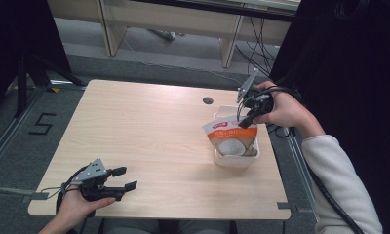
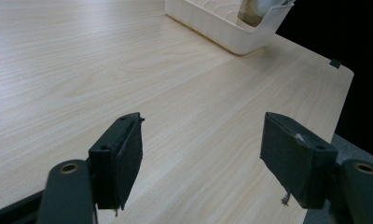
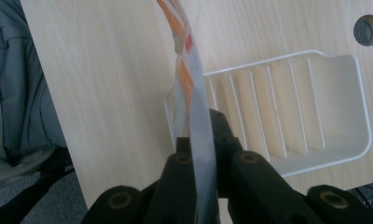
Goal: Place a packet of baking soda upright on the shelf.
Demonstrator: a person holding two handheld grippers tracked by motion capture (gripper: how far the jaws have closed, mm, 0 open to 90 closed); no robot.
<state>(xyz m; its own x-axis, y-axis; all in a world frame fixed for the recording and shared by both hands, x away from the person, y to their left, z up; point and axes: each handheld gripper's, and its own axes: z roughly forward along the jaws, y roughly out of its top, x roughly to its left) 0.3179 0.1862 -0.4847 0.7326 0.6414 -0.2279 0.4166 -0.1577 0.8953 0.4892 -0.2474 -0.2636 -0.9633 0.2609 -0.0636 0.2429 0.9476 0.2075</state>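
Note:
An orange and white pouch [image 1: 229, 136] stands upright in a white ribbed tray [image 1: 234, 161] at the table's right side. My right gripper [image 1: 245, 122] comes down on it from the far right and is shut on its top edge. In the right gripper view the pouch [image 3: 194, 93] runs edge-on between the closed jaws of that gripper [image 3: 203, 140], above the tray [image 3: 315, 116]. My left gripper [image 1: 125, 178] rests near the front left edge, open and holding nothing. Its view shows that gripper [image 2: 201, 154] wide apart over bare wood, with the tray [image 2: 222, 28] far off.
The light wooden table [image 1: 149, 131] has a round cable hole [image 1: 207, 100] behind the tray. Dark curtains stand at both sides, and shelving and cables lie on the floor beyond the far edge. A black strap [image 1: 324, 190] hangs off the right side.

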